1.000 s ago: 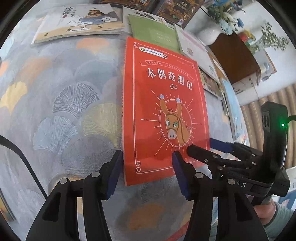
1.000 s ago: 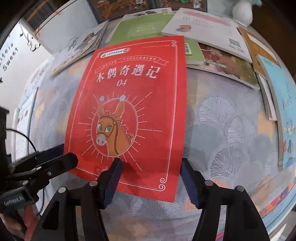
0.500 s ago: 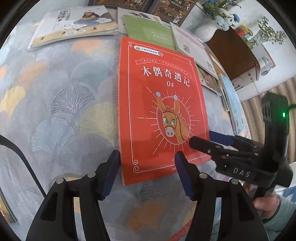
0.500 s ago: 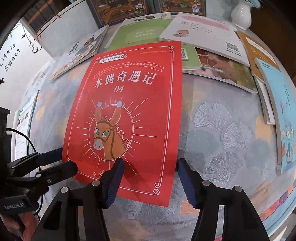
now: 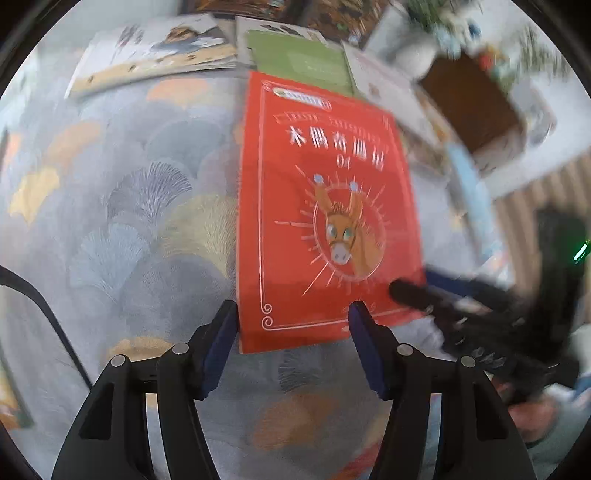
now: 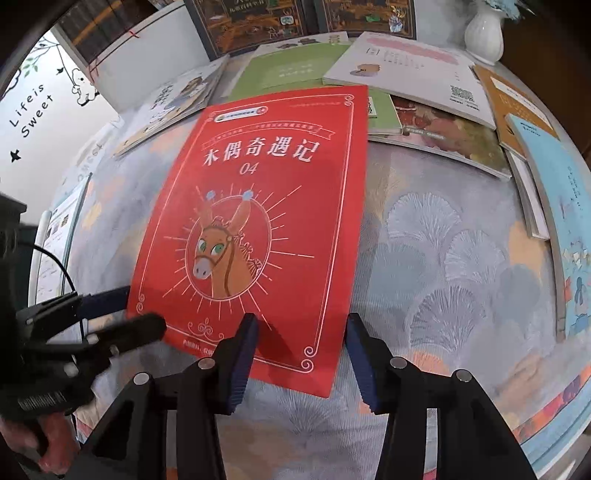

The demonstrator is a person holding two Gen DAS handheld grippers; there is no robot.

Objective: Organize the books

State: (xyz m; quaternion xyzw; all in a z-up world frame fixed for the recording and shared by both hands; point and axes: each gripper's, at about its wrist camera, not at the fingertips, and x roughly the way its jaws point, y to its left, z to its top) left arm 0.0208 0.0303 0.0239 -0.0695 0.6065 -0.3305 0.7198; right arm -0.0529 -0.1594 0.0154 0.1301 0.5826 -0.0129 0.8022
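A thin red book (image 5: 325, 221) with a donkey on its cover lies flat on the patterned tablecloth, also in the right wrist view (image 6: 255, 229). My left gripper (image 5: 291, 325) is open, its jaws straddling the book's near left corner. My right gripper (image 6: 299, 332) is open at the book's near right corner; it shows in the left wrist view (image 5: 424, 291) at the book's right edge. The left gripper shows in the right wrist view (image 6: 110, 317) with one finger over and one under the book's left corner.
Several books lie along the far and right edges: a green one (image 6: 291, 70), a white one (image 6: 410, 70), a light blue one (image 6: 565, 206), a cream one (image 5: 155, 51). A white vase (image 6: 484, 33) stands at the back right. A brown box (image 5: 476, 103) sits beyond the table.
The left gripper has shifted and its view is now blurred with motion. The right gripper has drawn back slightly along the book's lower edge. The book lies where it was.
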